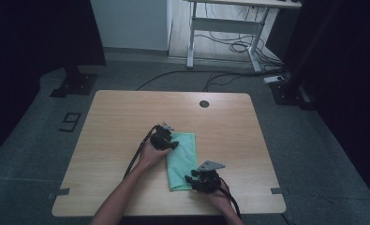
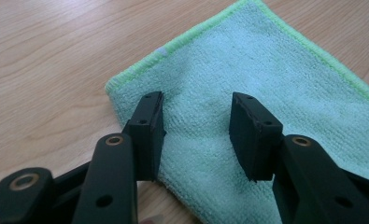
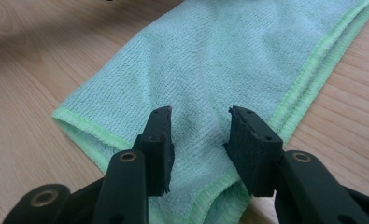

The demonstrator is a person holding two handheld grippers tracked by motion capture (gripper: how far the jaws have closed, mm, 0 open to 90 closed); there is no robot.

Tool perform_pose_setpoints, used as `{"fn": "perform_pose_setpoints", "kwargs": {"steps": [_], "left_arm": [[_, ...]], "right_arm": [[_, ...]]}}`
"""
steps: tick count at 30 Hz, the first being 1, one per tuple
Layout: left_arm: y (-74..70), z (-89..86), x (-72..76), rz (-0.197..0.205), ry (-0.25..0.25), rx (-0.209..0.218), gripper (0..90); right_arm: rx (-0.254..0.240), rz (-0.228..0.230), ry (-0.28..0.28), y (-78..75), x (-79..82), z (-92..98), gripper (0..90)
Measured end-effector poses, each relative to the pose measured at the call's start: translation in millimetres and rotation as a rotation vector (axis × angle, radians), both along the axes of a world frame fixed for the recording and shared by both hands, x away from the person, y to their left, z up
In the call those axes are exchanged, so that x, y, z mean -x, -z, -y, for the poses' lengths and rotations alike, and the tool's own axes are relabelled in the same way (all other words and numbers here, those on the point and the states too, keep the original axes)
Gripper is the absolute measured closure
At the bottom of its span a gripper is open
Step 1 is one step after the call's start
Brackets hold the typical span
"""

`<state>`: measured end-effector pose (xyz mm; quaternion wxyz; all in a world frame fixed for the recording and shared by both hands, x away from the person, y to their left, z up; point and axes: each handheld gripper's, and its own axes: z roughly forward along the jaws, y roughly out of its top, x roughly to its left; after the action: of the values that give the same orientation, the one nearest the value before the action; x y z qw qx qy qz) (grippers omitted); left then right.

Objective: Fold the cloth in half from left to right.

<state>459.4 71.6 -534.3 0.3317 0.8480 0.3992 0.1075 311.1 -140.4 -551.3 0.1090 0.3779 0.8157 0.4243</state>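
Overhead forward, gripper views close, sharing cloth [image 1: 182,159]

The tabletop [image 1: 126,117] is light wood-grain with rounded corners and a small dark round grommet [image 1: 204,103] near its far edge. It stands on a grey carpeted floor [image 1: 314,140], dimly lit, with a dark mark shaped like a 9 [image 1: 70,122] to the left. Black curtains [image 1: 33,33] hang at both sides, each by a black stand base [image 1: 75,84]. Beyond, a pale wall [image 1: 129,23] meets brighter flooring, where a white-framed desk [image 1: 229,23] stands over tangled black cables [image 1: 229,44]. More cables [image 1: 182,75] trail across the carpet.
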Motion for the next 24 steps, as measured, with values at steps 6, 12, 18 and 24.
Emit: {"fn": "perform_pose_setpoints", "kwargs": {"steps": [6,12,18,24], "left_arm": [[0.1,1.7,-1.4,-0.007,-0.003,0.008,55.2],[0.5,1.8,-0.2,-0.002,-0.006,0.006,55.0],[0.7,1.6,0.2,-0.002,-0.007,0.008,55.1],[0.9,1.0,0.3,-0.001,-0.007,0.01,55.1]], "right_arm": [[0.018,0.01,0.008,-2.5,1.0,1.4,56.6],[-0.018,0.086,-0.028,-24.8,13.8,-0.2,57.9],[-0.035,0.095,-0.149,-32.3,28.6,-22.7,59.4],[-0.008,0.075,-0.19,-20.4,29.3,-32.9,57.9]]}}
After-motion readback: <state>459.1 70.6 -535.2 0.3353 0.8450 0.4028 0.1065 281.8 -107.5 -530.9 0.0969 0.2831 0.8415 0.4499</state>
